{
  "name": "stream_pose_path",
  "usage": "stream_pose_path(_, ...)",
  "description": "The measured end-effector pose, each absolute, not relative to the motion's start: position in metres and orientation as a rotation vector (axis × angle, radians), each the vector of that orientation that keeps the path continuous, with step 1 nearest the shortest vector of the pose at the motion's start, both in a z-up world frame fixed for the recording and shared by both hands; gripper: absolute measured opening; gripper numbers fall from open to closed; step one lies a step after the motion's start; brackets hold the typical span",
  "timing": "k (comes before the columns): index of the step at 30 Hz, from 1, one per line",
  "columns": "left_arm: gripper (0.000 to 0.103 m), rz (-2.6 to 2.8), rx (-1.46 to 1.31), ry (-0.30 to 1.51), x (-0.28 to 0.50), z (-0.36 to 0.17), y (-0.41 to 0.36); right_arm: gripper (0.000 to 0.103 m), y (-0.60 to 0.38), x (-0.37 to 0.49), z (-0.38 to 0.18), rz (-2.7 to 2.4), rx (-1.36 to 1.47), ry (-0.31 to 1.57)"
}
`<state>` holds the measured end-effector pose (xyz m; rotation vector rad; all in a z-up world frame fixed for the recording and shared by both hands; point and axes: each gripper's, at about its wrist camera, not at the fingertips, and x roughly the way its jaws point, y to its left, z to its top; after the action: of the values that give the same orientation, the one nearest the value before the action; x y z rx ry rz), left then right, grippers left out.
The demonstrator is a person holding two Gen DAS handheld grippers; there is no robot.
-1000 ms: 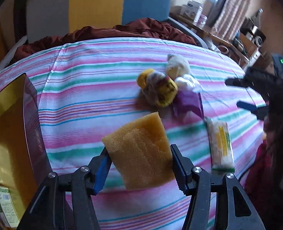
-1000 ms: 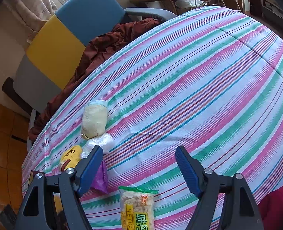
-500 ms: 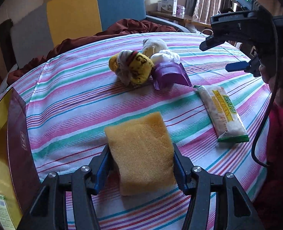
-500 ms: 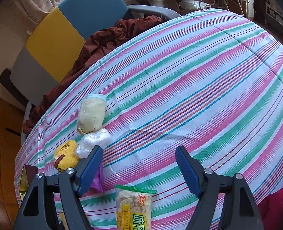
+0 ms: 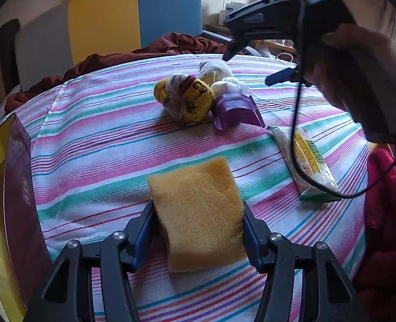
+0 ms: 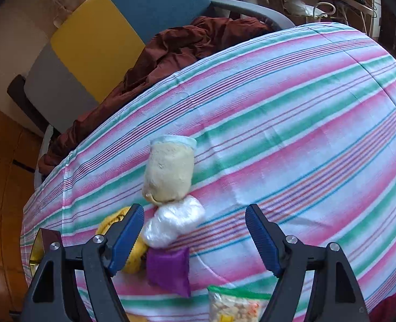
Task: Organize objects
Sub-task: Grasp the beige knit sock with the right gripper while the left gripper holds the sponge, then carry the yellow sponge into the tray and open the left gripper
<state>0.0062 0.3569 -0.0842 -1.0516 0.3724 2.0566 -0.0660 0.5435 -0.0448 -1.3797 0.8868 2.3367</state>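
Sponge point(image 5: 198, 209): yellow, clamped between the left gripper point(image 5: 198, 237) jaws above the striped desk point(image 5: 96, 145). Snack packet point(image 5: 305, 163), purple wrapper point(image 5: 235, 108), yellow plush point(image 5: 187, 99): ahead of those jaws. Right gripper point(image 6: 195, 233): jaws wide, empty.

Bare striped table point(image 6: 291, 123) lies open on the right; a toy point(image 5: 187, 99) and snack packets point(image 5: 305, 161) crowd the middle, with a box point(image 5: 18, 187) along the left edge.
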Motion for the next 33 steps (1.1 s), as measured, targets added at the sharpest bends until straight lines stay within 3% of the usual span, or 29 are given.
stream_pose_path(6,0.059,2.046,-1.047,0.352,0.005,-0.085,0.355,0.079,0.535,-0.122,-0.072,2.289,-1.482,0.772)
stream_pose_path(8,0.059,2.042,-1.044,0.35,0.004,-0.085,0.355,0.056,0.53,-0.129,-0.074,2.317,-1.485,0.733)
stream_pose_path(10,0.059,2.037,-1.044,0.344,0.003,-0.085,0.352,0.054,0.526,-0.129,-0.065,2.341,-1.467,0.654)
stream_pose_path(20,0.059,2.044,-1.04,0.346,0.001,-0.085,0.353,0.054,0.539,-0.043,-0.01,2.452,-1.27,0.66)
stream_pose_path(25,0.057,2.048,-1.071,0.346,0.002,-0.081,0.353,0.054,0.515,0.0,-0.016,2.532,-1.31,0.706)
stream_pose_path(33,0.056,2.129,-1.07,0.336,0.009,-0.058,0.329,0.054,0.466,-0.004,-0.035,2.66,-1.489,0.565)
